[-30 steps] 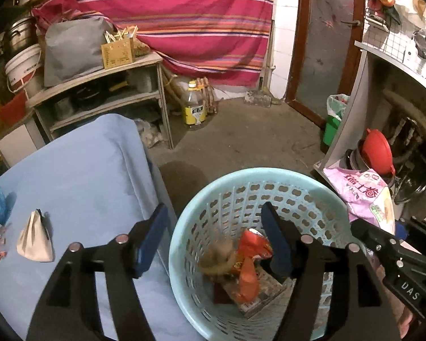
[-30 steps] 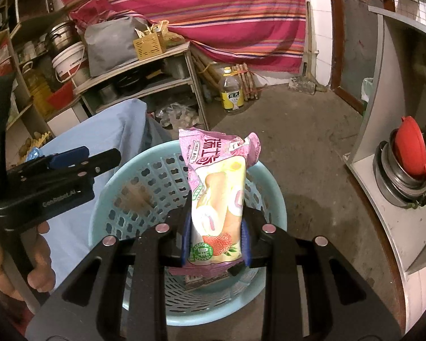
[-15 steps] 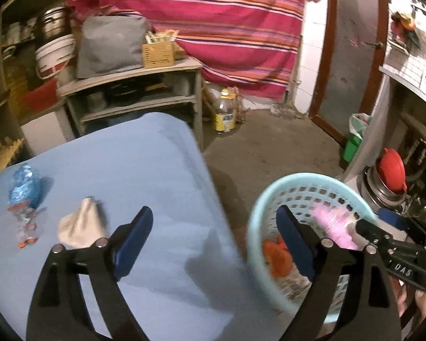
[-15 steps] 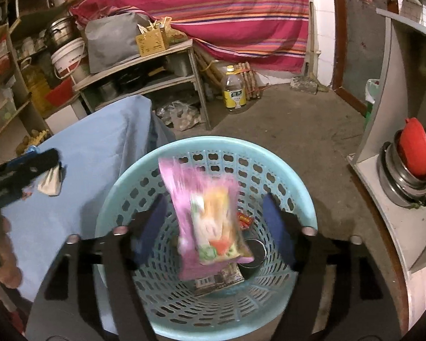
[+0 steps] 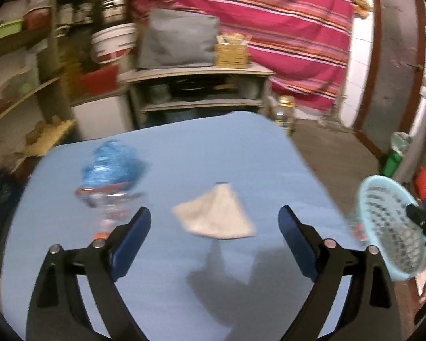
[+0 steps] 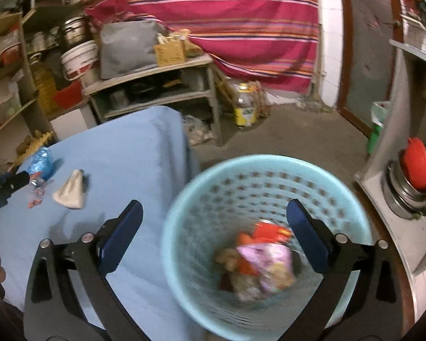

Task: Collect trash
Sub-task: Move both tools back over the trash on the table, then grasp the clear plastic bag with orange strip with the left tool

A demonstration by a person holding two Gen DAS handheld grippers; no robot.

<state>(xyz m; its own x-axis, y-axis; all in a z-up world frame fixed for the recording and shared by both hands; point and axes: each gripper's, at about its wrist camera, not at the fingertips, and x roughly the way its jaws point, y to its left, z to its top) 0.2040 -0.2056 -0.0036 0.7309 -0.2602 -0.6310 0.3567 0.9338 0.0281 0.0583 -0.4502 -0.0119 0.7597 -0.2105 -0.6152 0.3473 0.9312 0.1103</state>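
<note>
- Holding our left gripper (image 5: 214,221) spread wide and empty, we hover it over the blue tablecloth (image 5: 184,147), its blue-padded black fingers framing a beige cloth cone (image 5: 215,216) that lies flat on the smooth fabric.
- Just left of that cone we see a crumpled blue plastic bottle (image 5: 110,170), blurred, with small red bits beside it.
- Our right gripper (image 6: 214,218) is also spread and empty, above the pale blue perforated plastic basket (image 6: 201,199) standing on the floor against the table's edge.
- At the basket's bottom we find the pink snack wrapper (image 6: 269,258) on top of red wrappers (image 6: 269,230) and brownish scraps; its printing is too blurred to read.
- Farther off, we see a grey concrete floor (image 6: 298,130), a bottle with a yellow label (image 6: 245,105), wooden shelves (image 6: 156,85) of pots and a white bucket (image 6: 78,58).
- A red striped cloth (image 6: 227,14) hangs along the back wall.
</note>
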